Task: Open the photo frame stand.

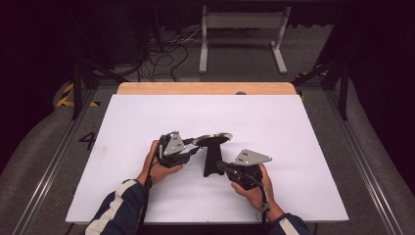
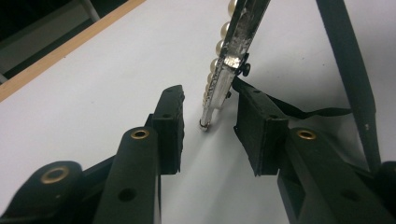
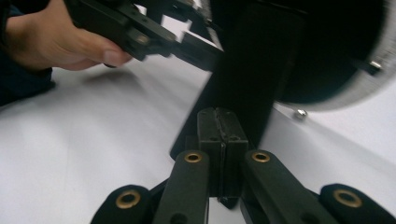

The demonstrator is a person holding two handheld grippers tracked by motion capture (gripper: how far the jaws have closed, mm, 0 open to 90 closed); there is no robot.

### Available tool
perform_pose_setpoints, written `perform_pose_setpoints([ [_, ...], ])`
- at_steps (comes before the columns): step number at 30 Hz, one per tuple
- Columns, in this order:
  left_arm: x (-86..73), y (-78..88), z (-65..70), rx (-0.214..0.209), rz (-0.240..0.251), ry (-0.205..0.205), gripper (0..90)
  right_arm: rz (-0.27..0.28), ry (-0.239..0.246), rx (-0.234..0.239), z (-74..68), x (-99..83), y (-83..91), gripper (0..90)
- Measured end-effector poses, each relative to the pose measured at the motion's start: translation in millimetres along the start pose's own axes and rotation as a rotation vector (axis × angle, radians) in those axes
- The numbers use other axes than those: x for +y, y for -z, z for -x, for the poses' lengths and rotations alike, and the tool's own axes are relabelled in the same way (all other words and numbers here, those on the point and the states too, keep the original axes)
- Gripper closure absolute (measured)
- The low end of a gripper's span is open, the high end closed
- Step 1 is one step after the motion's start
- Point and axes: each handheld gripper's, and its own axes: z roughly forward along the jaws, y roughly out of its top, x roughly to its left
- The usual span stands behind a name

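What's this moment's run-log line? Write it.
left gripper: open, disc rim between jaws | right gripper: shut, empty, beside stand

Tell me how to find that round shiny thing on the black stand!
Start at the white table with the wooden strip along its far edge. In the middle, between the two hands, rises a black stand. On top sits a round mirror, tipped nearly flat, with a silvery rim edged in small pearl beads; nothing else on the table shines.

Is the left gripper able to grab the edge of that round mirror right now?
Probably yes. The mirror rim already sits between the left gripper pads, which stand apart on either side without pressing. Nothing blocks them, so closing should pinch it.
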Motion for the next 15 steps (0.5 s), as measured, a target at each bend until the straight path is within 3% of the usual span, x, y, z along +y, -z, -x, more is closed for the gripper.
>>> perform_pose_setpoints([
  [10,-0.3,-1.1,-1.0,-0.008,0.016,0.026,68.4,-0.023,0.030,-0.039,-26.1,4.2,-35.9,90.0],
  [15,1.4,-0.6,0.4,-0.003,0.023,0.029,70.5,-0.010,0.040,-0.135,-39.9,3.0,-50.5,90.0],
])
